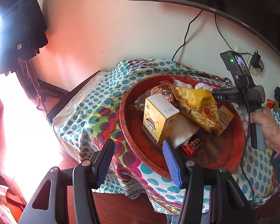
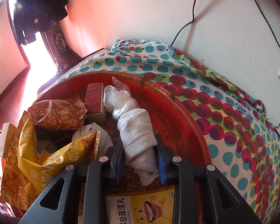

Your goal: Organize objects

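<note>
- Step in hand: picking a thing out of the red bowl [image 2: 177,100] on the table
- Right claw [image 2: 139,160] clenched on white sock roll [image 2: 138,130], low in bowl
- Left claw [image 1: 138,160] released, empty, near yellow box [image 1: 158,119]
- Next, likely: lift sock clear of snack bag [image 2: 46,158], no snagging

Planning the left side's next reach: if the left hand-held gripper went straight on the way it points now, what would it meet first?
Probably the near rim of the red basin; the left hand-held gripper is open and empty. Beyond it stands the yellow box. Depth is unclear.
</note>
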The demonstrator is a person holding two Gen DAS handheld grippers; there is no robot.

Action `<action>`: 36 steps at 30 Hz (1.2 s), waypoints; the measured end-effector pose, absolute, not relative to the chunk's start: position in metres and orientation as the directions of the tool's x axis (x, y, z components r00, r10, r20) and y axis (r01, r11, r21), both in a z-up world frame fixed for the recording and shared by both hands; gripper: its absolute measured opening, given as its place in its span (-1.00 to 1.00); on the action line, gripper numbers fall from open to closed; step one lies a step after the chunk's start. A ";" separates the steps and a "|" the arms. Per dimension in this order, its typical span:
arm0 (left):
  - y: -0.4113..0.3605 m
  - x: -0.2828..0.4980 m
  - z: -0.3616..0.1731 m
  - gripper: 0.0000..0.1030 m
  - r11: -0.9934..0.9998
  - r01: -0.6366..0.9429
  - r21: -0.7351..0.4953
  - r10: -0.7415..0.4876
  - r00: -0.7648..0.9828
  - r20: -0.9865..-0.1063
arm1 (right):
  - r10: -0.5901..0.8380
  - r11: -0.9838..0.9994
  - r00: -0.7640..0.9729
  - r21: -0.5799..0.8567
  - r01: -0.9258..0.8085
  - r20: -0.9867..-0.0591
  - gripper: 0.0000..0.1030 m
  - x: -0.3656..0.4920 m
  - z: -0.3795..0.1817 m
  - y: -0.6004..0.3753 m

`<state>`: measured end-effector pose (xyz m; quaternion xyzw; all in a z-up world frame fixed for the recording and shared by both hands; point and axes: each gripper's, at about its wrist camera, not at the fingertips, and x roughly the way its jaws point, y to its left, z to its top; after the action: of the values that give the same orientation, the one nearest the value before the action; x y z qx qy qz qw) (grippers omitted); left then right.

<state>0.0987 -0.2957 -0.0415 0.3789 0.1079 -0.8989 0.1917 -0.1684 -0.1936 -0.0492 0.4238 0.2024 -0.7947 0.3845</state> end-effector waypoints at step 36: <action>-0.280 0.059 -0.047 0.07 -0.878 0.471 -0.083 -0.235 -0.577 -0.783 | -0.552 -0.703 -0.398 0.152 0.695 -0.733 1.00 -0.132 0.007 -0.131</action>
<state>0.0594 -0.2801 -0.0467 0.4137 0.1427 -0.8763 0.2013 -0.1321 -0.1311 0.0074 0.4004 0.0895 -0.8313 0.3750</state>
